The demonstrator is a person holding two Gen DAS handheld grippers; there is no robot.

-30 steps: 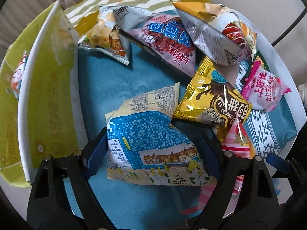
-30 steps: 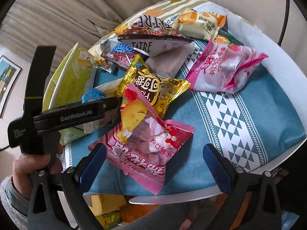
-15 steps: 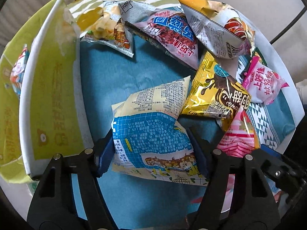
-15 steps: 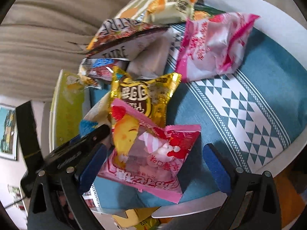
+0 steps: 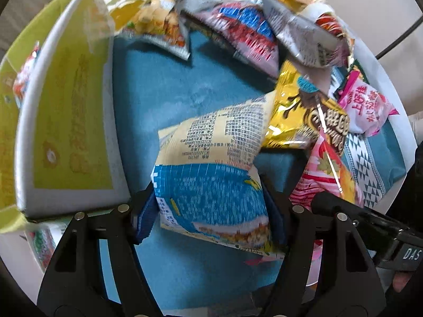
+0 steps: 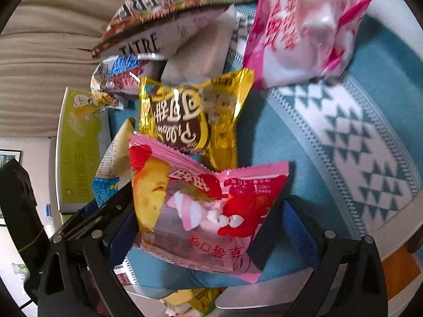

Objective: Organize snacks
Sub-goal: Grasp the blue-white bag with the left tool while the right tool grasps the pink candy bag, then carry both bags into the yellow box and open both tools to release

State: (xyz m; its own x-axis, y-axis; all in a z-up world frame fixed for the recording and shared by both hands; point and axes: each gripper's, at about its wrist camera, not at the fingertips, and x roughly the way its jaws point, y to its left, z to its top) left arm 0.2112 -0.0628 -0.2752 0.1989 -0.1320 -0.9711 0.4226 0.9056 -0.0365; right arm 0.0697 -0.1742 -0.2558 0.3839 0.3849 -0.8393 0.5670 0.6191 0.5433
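My left gripper (image 5: 208, 214) is shut on a blue and cream snack bag (image 5: 211, 185), its blue pads pressing both sides of the bag's lower half. The bag lies on the teal tablecloth (image 5: 158, 92). My right gripper (image 6: 211, 237) is open and straddles a pink marshmallow bag (image 6: 206, 211), one finger on each side. That pink bag (image 5: 322, 182) lies just right of the blue one, half under a gold chocolate snack bag (image 6: 190, 116). The left gripper's black body (image 6: 87, 227) shows beside the right one.
A yellow-green open box (image 5: 71, 132) stands along the left side of the round table. Several more snack bags are heaped at the far side, among them a pink and white bag (image 6: 298, 34) and a "TATRE" bag (image 6: 148, 45). The table rim (image 6: 396, 8) is close on the right.
My left gripper's jaws closed in from wide open onto the blue bag. My right gripper dropped and rolled, bringing the pink marshmallow bag between its fingers.
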